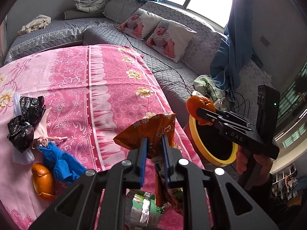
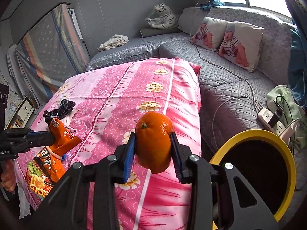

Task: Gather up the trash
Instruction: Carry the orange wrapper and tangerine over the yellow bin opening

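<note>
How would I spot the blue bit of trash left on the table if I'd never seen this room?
Find the table with the pink flowered cloth in front of the grey sofa. Near its left edge lies a small heap of rubbish. The blue bag is the crumpled bright blue piece there, between the black plastic bag and the orange peel; nothing else in the heap is blue.

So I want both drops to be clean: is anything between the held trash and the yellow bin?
Nothing visible. The orange peel in the right tongs and the wrapper in the left tongs have open air toward the yellow bin.
</note>
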Demonstrator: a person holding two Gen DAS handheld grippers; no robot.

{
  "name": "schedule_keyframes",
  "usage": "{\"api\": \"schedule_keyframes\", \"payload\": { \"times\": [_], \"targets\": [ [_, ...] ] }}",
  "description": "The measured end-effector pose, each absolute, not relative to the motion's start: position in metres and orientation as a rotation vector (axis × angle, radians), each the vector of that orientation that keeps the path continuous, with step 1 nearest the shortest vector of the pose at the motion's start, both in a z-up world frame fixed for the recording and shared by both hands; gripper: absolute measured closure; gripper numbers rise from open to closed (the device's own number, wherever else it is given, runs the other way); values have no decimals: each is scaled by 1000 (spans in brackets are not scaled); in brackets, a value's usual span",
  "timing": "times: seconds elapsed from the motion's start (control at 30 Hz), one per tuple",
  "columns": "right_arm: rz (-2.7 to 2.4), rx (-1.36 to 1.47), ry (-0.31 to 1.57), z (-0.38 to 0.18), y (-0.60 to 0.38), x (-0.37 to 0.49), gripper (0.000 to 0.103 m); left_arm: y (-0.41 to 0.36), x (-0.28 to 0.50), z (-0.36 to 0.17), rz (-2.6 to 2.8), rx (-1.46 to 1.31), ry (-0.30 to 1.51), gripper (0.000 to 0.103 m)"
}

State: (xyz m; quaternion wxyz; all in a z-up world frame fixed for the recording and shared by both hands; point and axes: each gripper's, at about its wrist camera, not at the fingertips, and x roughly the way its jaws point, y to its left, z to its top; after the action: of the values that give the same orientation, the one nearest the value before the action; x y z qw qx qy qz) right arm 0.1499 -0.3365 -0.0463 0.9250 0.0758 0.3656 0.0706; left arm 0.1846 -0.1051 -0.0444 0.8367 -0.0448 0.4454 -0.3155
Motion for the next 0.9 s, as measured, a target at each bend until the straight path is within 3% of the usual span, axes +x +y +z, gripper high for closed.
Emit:
{"api": "schedule_keyframes", "payload": {
  "times": [0.9],
  "targets": [
    [-210, 294, 741, -61, -501, 98, 69, -290, 188, -58, -905, 22, 1019, 89]
  ]
}}
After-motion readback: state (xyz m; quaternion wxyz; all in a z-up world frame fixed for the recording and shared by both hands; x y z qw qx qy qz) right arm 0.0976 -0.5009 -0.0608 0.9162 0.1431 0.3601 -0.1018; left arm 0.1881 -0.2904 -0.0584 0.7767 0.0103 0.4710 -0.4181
